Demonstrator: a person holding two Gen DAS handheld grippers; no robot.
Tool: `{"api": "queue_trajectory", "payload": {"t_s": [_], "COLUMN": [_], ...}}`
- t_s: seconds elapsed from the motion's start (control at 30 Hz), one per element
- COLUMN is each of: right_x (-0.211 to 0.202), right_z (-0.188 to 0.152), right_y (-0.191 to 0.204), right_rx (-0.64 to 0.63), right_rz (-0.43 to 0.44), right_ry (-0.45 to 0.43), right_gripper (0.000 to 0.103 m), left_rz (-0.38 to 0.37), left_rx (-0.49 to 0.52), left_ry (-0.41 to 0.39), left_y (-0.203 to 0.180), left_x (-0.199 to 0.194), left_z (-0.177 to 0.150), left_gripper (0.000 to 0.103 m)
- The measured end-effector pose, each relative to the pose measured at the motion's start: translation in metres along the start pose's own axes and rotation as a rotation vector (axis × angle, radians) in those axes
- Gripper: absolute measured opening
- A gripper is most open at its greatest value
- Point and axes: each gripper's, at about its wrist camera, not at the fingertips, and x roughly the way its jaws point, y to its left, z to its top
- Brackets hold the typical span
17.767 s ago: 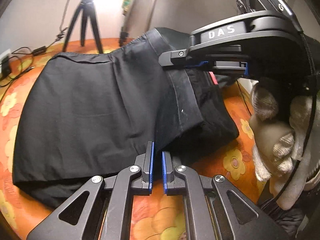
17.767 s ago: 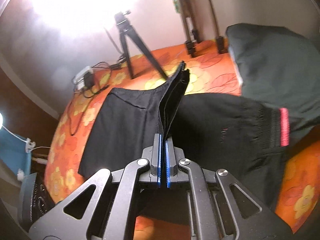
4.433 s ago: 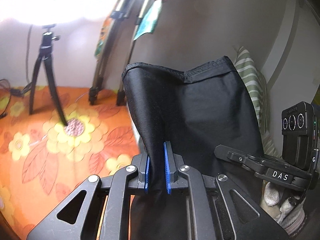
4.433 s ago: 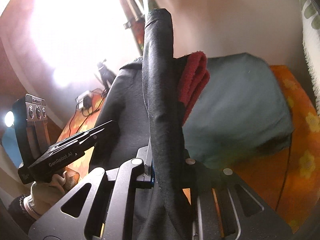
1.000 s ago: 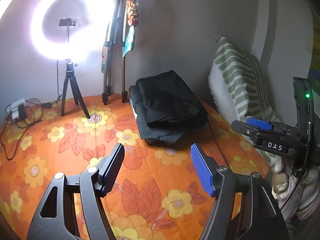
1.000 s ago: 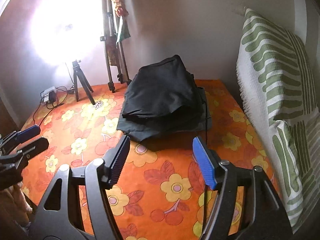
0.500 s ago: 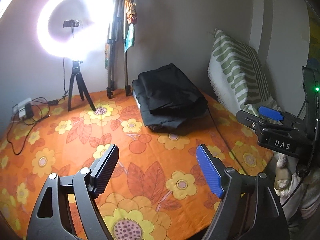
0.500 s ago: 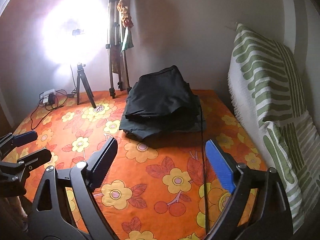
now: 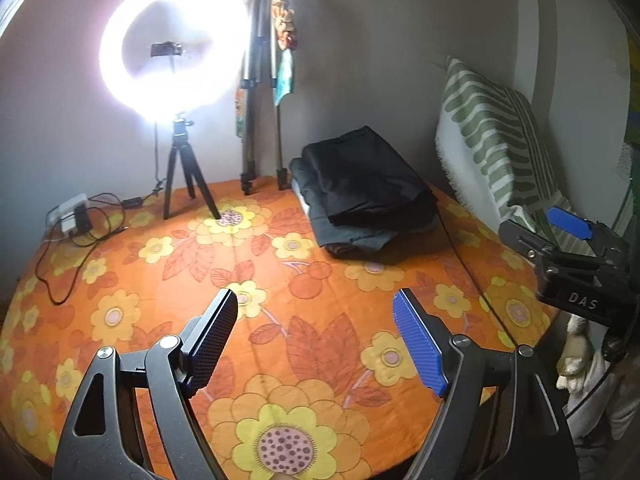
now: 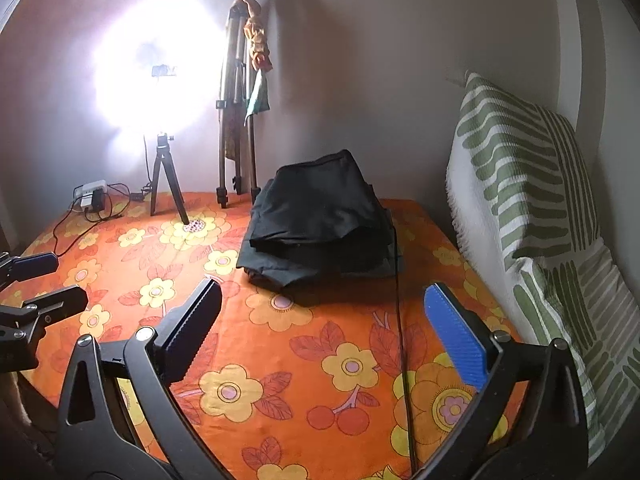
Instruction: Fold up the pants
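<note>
At the far side of the orange flower-print bedspread (image 10: 304, 364), close to the grey wall, the folded black fabric pants (image 10: 320, 204) lie on top of a stack of dark folded garments (image 10: 320, 264), just left of the green-and-white striped pillow (image 10: 532, 208). The left tool (image 9: 316, 336) hangs above the near part of the bedspread with its blue-padded jaws spread wide, grasping nothing. The right tool (image 10: 328, 320) is likewise released, its jaws wide apart and well short of the pants. A thin black cable (image 10: 400, 320) runs from the stack toward the near edge. A glowing ring light on a small black tripod (image 9: 176, 60) stands at the back left, beside a taller folded tripod (image 9: 260, 92).
</note>
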Motion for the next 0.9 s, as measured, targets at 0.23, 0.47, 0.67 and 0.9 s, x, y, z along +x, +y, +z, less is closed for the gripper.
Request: {"api": "queue_trajectory", "payload": {"t_s": [0.23, 0.47, 0.67, 0.9], "right_x": [0.004, 0.006, 0.004, 0.002], "right_z": [0.0, 0.0, 0.0, 0.0], "right_y": [0.005, 0.003, 0.001, 0.001], "right_rx": [-0.006, 0.004, 0.026, 0.029], "right_rz": [0.027, 0.035, 0.031, 0.031], "right_ry": [0.013, 0.015, 0.012, 0.008], "right_gripper": [0.103, 0.103, 0.103, 0.103], "left_rz": [0.034, 0.041, 0.042, 0.059], "left_rx": [-0.005, 0.021, 0.012, 0.021], "left_ry": [0.002, -0.003, -0.014, -0.023], "left_y": [0.0, -0.007, -0.008, -0.01], "left_x": [0.001, 0.001, -0.003, -0.005], "left_z": [-0.004, -0.005, -0.003, -0.003], "left_gripper": [0.08, 0.081, 0.081, 0.081]}}
